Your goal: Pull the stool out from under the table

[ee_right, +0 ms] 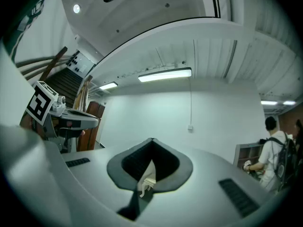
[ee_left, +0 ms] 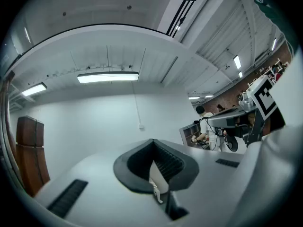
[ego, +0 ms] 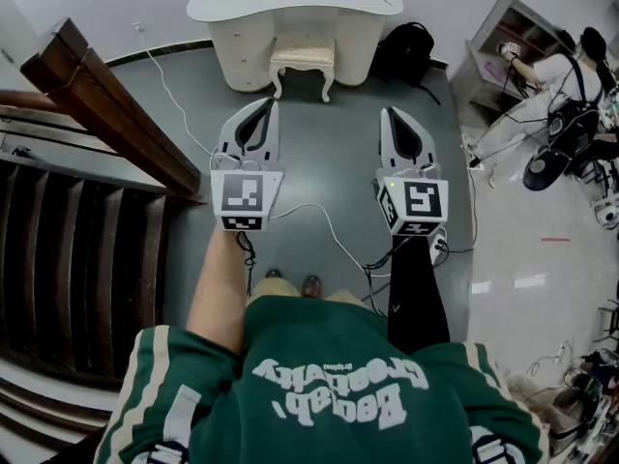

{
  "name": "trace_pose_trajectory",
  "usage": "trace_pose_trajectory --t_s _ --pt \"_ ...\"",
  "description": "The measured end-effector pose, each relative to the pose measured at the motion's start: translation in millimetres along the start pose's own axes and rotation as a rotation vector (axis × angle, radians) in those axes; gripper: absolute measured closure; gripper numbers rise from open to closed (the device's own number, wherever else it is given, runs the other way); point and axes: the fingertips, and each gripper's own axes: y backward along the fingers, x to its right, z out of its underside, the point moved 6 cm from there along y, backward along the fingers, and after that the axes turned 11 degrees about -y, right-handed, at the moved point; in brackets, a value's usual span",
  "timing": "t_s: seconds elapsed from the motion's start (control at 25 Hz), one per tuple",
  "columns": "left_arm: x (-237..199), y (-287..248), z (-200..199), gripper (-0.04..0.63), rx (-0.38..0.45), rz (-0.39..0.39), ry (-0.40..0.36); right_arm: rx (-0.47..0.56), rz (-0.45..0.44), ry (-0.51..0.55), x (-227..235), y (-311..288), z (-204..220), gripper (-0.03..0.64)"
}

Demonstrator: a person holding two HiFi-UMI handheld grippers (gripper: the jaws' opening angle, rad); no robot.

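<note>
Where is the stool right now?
Head view, top centre: the stool sits tucked under the white table, with a black backpack to its right.

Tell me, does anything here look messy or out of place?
Nothing is tipped or spilled. The stool stands straight under the table. Only a loose white cable trails across the floor in front of it, and a black backpack sits beside the table.

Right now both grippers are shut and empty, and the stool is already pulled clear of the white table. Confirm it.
Not quite. The head view shows the stool tucked under the white table, not pulled clear. The left gripper and right gripper are shut and empty.
</note>
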Motion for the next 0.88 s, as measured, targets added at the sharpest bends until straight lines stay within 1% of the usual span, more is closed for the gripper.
trace_pose_trajectory --t_s 0.32,0.56,0.76,0.88 --pt "-6 -5 0 0.592 0.015 0.022 -0.007 0.006 -0.029 -0.049 2 -3 5 0.609" --pt "-14 -7 4 0.592 0.013 0.022 -0.001 -0.009 -0.042 -0.039 -4 -9 9 0.609" --pt "-24 -15 17 0.592 0.003 0.035 -0.005 -0.011 -0.053 -0.042 -11 -25 19 0.609" --pt "-37 -27 30 0.592 -0.002 0.046 -0.006 -0.020 -0.038 -0.048 -14 -41 25 0.609"
